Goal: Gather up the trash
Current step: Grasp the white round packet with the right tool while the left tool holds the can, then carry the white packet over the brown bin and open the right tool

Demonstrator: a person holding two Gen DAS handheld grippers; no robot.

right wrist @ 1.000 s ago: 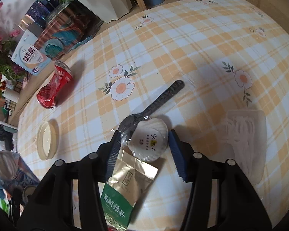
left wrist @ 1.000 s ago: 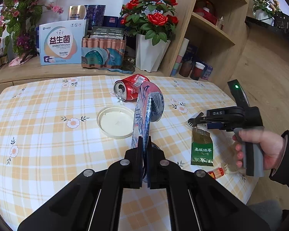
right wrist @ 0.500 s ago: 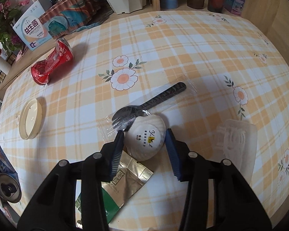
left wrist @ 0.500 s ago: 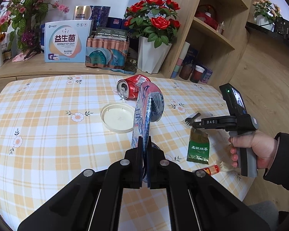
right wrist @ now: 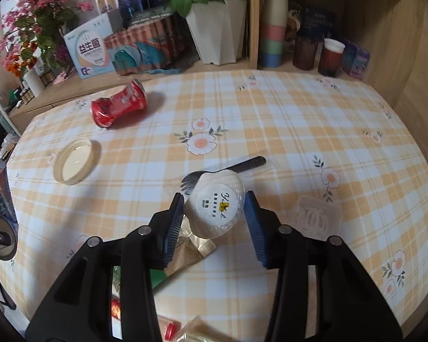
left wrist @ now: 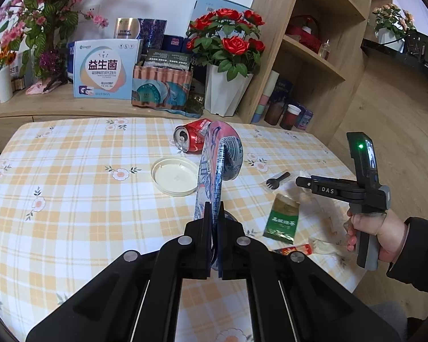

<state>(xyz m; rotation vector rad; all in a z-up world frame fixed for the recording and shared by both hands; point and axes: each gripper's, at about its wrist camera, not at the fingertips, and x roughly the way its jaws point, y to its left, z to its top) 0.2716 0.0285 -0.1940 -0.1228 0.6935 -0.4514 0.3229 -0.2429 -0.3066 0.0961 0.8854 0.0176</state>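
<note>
Between the fingers of the right claw [right wrist: 214, 213] sits a small round white soap packet [right wrist: 215, 209] with a printed label; both blue pads [right wrist: 174, 225] press its sides, so this claw is pinching the packet, held just above the checked surface [right wrist: 299, 131]. Just behind the packet lies a black plastic fork [right wrist: 228, 168] in a clear wrapper, its tines partly hidden by the packet. Under and to the left of the packet lies a gold and green tea sachet [right wrist: 191, 253]. To the right of the packet rests a clear plastic lid [right wrist: 314, 219]. Well to the left of the packet a cream round lid [right wrist: 74, 161] lies flat on the surface, and beyond that lid a crushed red can [right wrist: 118, 105] lies on its side.

From the left wrist view, the left claw [left wrist: 213, 219] is pressed together on a flattened blue patterned can [left wrist: 216, 165], which stands up out of the fingers and curls over at the top. The cream round lid [left wrist: 175, 176] lies just left of that can, and the crushed red can [left wrist: 189, 139] lies beyond it. To the right of the blue can, the right claw [left wrist: 302, 181] is held in a hand [left wrist: 376, 233] over the tea sachet [left wrist: 282, 219]. A small red wrapper [left wrist: 294, 248] lies near the sachet's lower end.
</note>
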